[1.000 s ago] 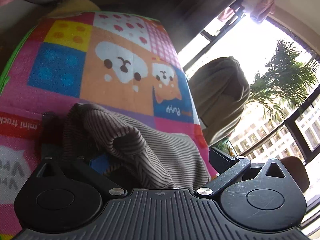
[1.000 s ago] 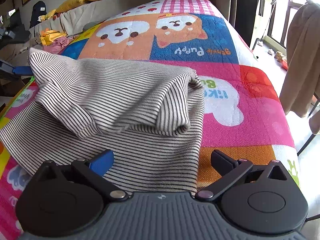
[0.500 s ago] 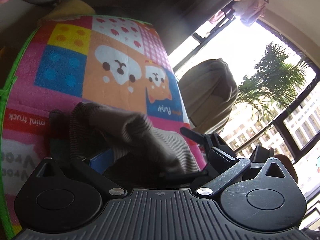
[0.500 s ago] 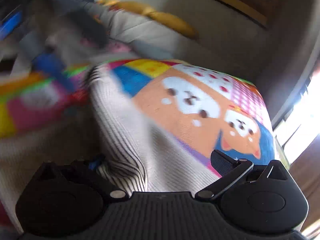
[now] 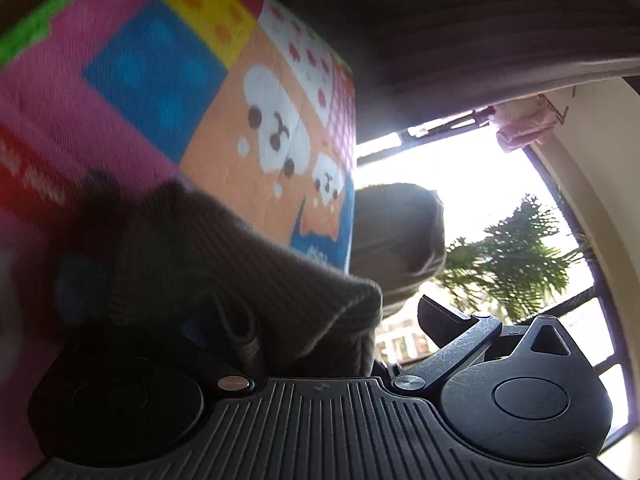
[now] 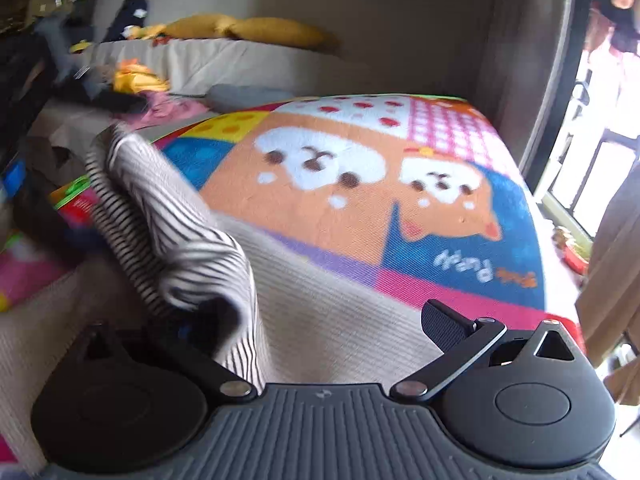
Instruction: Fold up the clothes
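In the left wrist view, the left gripper (image 5: 320, 320) filled the bottom of the frame; its right finger (image 5: 444, 318) stood out at about 4 o'clock, well apart from the left one, which was buried under cloth, so the jaws looked spread wide, though whether the hidden finger pinched anything could not be told. A bunched fold of the striped shirt (image 5: 224, 264) sat over the gripper's left half, in shadow and blurred. Beyond it, from 9 to 12 o'clock, rose the cartoon puppy blanket (image 5: 168, 92) with its blue, yellow and orange patches. Past the blanket's edge at 3 o'clock hung a brown draped cloth (image 5: 396, 236), then a palm plant (image 5: 516, 256) against a bright window (image 5: 460, 168). In the right wrist view, the right gripper (image 6: 316, 320) likewise had its right finger (image 6: 444, 322) bare and set far from the left, which lay beneath a lifted striped fold; its hold could not be told either. The shirt spread flat across the blanket just ahead, its raised fold reaching toward 10 o'clock. Farther off, at 12 o'clock, lay a yellow pillow (image 6: 256, 30) on a grey sofa (image 6: 224, 60), and scattered clothes (image 6: 132, 84) at 10 o'clock.
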`<state>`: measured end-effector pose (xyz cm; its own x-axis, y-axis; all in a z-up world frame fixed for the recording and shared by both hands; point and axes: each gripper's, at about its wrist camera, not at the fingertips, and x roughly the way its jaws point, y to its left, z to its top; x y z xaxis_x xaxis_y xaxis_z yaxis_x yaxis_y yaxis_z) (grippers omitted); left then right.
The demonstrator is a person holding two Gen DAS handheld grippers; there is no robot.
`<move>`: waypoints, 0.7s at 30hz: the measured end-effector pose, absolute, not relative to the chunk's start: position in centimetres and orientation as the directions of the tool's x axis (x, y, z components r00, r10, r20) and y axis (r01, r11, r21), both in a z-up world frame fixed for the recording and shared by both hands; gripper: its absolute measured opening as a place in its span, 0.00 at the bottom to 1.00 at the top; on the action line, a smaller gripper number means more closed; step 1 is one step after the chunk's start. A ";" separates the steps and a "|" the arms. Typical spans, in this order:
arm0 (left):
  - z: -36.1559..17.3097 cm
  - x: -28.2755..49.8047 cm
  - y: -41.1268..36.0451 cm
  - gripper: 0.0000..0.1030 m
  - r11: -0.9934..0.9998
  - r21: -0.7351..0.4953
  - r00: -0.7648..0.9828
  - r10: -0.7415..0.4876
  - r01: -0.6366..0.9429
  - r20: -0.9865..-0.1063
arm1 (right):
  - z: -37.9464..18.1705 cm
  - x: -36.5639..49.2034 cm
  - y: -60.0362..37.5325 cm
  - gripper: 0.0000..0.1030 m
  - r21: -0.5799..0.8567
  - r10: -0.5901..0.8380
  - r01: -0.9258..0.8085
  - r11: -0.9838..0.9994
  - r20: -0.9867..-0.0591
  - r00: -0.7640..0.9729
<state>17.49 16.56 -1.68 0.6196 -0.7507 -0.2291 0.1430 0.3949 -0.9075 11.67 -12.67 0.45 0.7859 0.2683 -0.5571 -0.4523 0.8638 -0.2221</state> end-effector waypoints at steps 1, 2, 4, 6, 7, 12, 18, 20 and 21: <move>-0.9 17.4 17.3 1.00 0.434 -0.887 0.650 -0.721 0.155 -0.239 | 0.0 11.0 -12.2 1.00 -0.241 0.280 -0.479 0.844 -0.564 0.777; 0.1 17.2 17.9 1.00 0.466 -0.869 0.678 -0.694 0.167 -0.242 | -0.4 10.4 -11.8 1.00 -0.263 0.289 -0.505 0.822 -0.572 0.768; 1.9 16.7 19.0 1.00 0.500 -0.844 0.711 -0.665 0.196 -0.228 | -1.0 9.1 -10.8 1.00 -0.308 0.298 -0.536 0.786 -0.571 0.765; 3.1 16.3 19.4 1.00 0.507 -0.833 0.714 -0.667 0.223 -0.215 | -1.1 8.0 -10.0 1.00 -0.348 0.313 -0.553 0.757 -0.550 0.774; 3.5 16.0 19.4 1.00 0.509 -0.829 0.709 -0.672 0.232 -0.215 | -1.0 7.5 -9.5 1.00 -0.368 0.319 -0.559 0.743 -0.540 0.779; 1.9 14.9 17.8 1.00 0.479 -0.855 0.601 -0.749 0.200 -0.279 | -0.4 6.5 -7.7 1.00 -0.437 0.328 -0.560 0.703 -0.500 0.802; 0.6 14.5 17.3 1.00 0.457 -0.870 0.591 -0.759 0.187 -0.272 | 0.2 9.6 -3.2 1.00 -0.502 0.291 -0.541 0.675 -0.493 0.820; 0.5 14.4 17.8 1.00 0.446 -0.878 0.589 -0.762 0.177 -0.268 | 1.0 11.5 -4.2 0.88 -0.399 0.297 -0.527 0.750 -0.509 0.808; 0.2 14.3 18.1 1.00 0.432 -0.886 0.584 -0.768 0.171 -0.262 | 1.5 12.4 -4.7 0.88 -0.342 0.301 -0.515 0.786 -0.516 0.802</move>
<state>14.35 18.08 0.20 0.5844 -0.7680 -0.2621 0.1707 0.4321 -0.8855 12.41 -4.75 1.50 0.8019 0.3015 -0.5158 -0.5152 0.7860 -0.3416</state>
